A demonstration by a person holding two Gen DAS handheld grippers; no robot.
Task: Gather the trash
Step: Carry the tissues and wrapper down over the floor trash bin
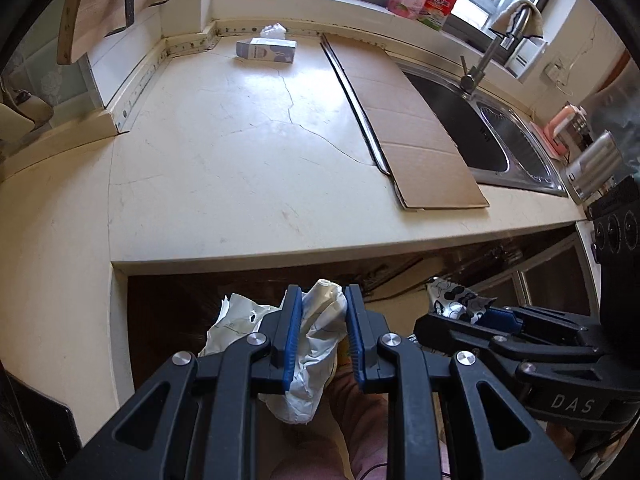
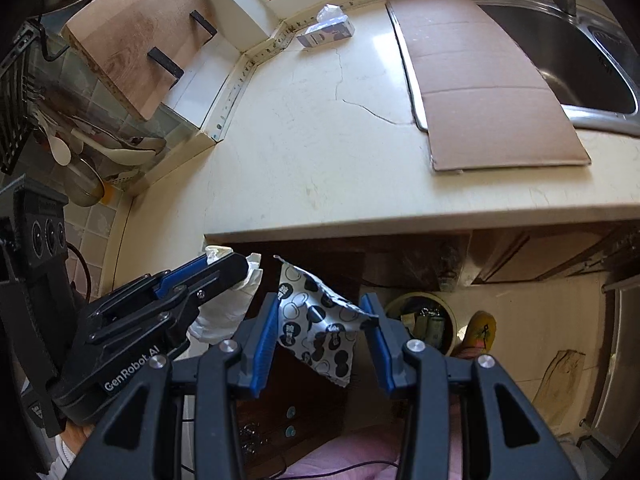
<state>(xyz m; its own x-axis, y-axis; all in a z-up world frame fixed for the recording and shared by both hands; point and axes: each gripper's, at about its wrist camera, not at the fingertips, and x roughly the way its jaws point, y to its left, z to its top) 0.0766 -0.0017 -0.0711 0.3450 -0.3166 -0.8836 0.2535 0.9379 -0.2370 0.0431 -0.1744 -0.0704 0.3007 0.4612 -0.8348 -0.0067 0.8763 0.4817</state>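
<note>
Left gripper (image 1: 323, 334) clamps crumpled white wrapper (image 1: 316, 344); right gripper (image 2: 325, 338) grips patterned wrapper (image 2: 320, 328). Countertop (image 1: 240, 140) cleared. Left: drop into bin (image 2: 424, 320), right camera's 3 o'clock.

A crumpled white wrapper (image 1: 316, 344) sits clamped between blue pads, held past the table edge; beside it a black-and-white patterned wrapper (image 2: 320, 320) hangs tilted, likewise clamped.

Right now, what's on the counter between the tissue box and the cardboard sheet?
Nothing: bare, cracked countertop separates the tissue box from the cardboard sheet, shown in both wrist views.
</note>
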